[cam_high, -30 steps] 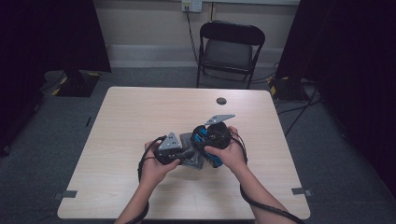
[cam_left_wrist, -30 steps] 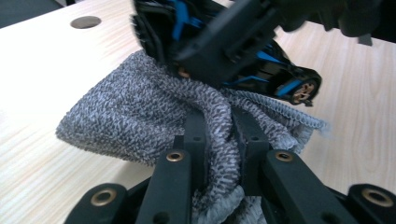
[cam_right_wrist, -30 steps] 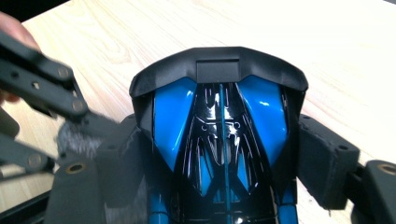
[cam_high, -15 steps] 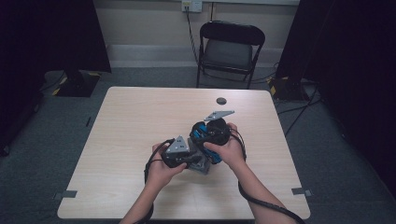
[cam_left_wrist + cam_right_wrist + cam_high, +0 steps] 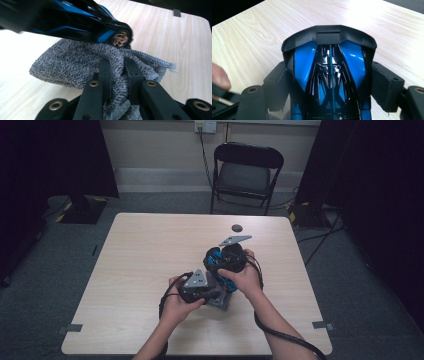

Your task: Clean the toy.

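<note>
Left gripper [image 5: 200,287] has slid in toward the right gripper [image 5: 227,262] over the last second: earlier it sat a bit apart at about 9 o'clock of the right one, now the two are packed together near the bench [image 5: 140,255] centre, slightly toward the 5 o'clock side. The right hand hasn't shifted noticeably.

Left jaws: clenched on a grey cloth [image 5: 75,62]. In the left gripper view the knit fabric is bunched between the two black jaws and fans out beyond them, lying against the underside of the blue-and-black toy car [image 5: 75,22]. Cloth and car look to be touching; can't tell how firmly.

Right jaws: grasping the toy car [image 5: 329,72] across its body, one pad on each flank, car nose pointing away from the camera and held above the wood. Jaws are spread wide because the car is wide, not released.

Reading: this looks like wiping the car with the cloth. The closing-in of the left hand has brought the cloth onto the car, so the wipe is probably starting or mid-stroke, right hand acting as the holder.

Other stuff: small dark round object [image 5: 237,227] on the bench at 12 o'clock of the grippers, well apart from them. A folding chair [image 5: 245,175] stands beyond the far edge.

Risk, as a guess: cloth could snag on the car's wheel hub [image 5: 120,40].
</note>
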{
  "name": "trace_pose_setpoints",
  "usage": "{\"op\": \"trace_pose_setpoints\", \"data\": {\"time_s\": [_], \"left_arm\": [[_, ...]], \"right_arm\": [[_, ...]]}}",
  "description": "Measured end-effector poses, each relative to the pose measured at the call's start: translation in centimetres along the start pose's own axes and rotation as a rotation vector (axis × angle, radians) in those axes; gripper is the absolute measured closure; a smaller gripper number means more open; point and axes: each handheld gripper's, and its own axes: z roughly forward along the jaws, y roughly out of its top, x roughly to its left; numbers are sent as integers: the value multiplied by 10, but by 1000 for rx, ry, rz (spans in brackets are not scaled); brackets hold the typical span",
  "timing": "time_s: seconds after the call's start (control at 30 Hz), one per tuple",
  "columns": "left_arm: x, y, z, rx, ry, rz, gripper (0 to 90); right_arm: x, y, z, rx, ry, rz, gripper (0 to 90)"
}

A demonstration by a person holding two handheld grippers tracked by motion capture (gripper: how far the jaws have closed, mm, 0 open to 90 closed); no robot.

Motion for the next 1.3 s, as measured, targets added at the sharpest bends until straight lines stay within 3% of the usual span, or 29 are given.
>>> {"op": "trace_pose_setpoints", "data": {"time_s": [0.3,0.7,0.93,1.3], "left_arm": [[-11,-1,12,-4,-65,2,782],[-18,1,20,22,-110,26,781],[1,-2,-5,7,-29,3,781],[43,-24,-54,35,117,-61,781]], "right_arm": [[-6,3,-2,-12,-11,17,256],[-26,1,-15,-37,-55,62,256],[-46,-10,-28,-19,-98,78,256],[-77,-51,-34,35,-146,137,256]]}}
